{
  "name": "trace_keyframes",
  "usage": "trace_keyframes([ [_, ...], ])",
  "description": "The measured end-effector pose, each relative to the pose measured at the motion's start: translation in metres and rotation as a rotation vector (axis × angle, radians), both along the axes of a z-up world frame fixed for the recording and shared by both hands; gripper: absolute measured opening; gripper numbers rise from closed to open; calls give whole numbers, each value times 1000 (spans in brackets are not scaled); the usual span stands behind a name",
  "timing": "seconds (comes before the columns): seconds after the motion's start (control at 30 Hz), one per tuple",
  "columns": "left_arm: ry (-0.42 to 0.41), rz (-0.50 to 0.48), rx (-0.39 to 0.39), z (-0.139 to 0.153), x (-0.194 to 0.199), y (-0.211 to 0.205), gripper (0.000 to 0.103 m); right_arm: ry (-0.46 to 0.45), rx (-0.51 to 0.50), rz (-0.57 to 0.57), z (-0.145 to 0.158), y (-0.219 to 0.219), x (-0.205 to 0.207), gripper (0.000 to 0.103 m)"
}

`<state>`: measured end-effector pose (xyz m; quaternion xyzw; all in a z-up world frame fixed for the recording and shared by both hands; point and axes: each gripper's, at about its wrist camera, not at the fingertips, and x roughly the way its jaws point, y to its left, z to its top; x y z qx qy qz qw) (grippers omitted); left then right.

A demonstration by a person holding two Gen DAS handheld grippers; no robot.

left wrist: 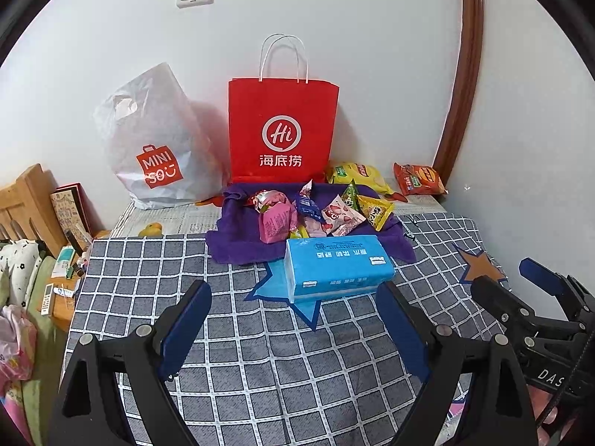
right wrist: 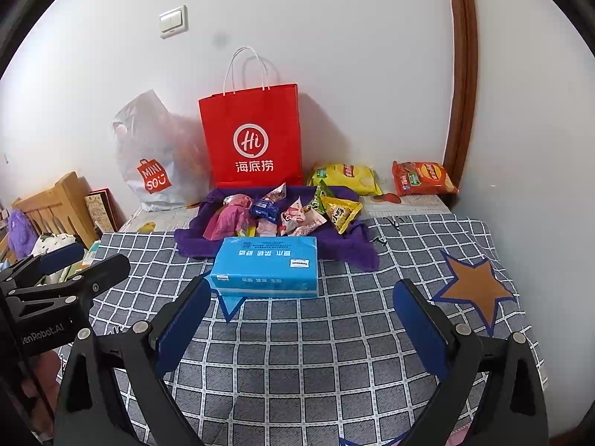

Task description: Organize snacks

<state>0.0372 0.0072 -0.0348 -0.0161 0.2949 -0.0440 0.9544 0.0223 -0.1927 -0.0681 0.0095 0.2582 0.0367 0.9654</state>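
Note:
Several small snack packets (left wrist: 316, 212) (right wrist: 290, 215) lie in a heap on a purple cloth (left wrist: 230, 241) (right wrist: 200, 241). Behind them a red paper bag (left wrist: 282, 130) (right wrist: 253, 137) stands upright against the wall. A yellow chip bag (left wrist: 357, 176) (right wrist: 346, 178) and an orange chip bag (left wrist: 420, 178) (right wrist: 424, 178) lie to its right. A blue tissue pack (left wrist: 334, 267) (right wrist: 267, 265) sits in front of the cloth. My left gripper (left wrist: 293, 319) is open over the checked cover, short of the pack. My right gripper (right wrist: 301, 319) is also open and holds nothing.
A white plastic shopping bag (left wrist: 156, 145) (right wrist: 156, 163) leans on the wall to the left. A wooden headboard (left wrist: 26, 200) and a side table with small items (left wrist: 63, 271) stand at the far left. A brown door frame (left wrist: 465, 74) runs up the right side.

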Motion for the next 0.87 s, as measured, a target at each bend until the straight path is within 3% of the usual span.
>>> trace_keyframes([
  [0.87, -4, 9, -2, -2, 1, 3, 90, -5, 5, 7, 0, 4, 0, 97],
])
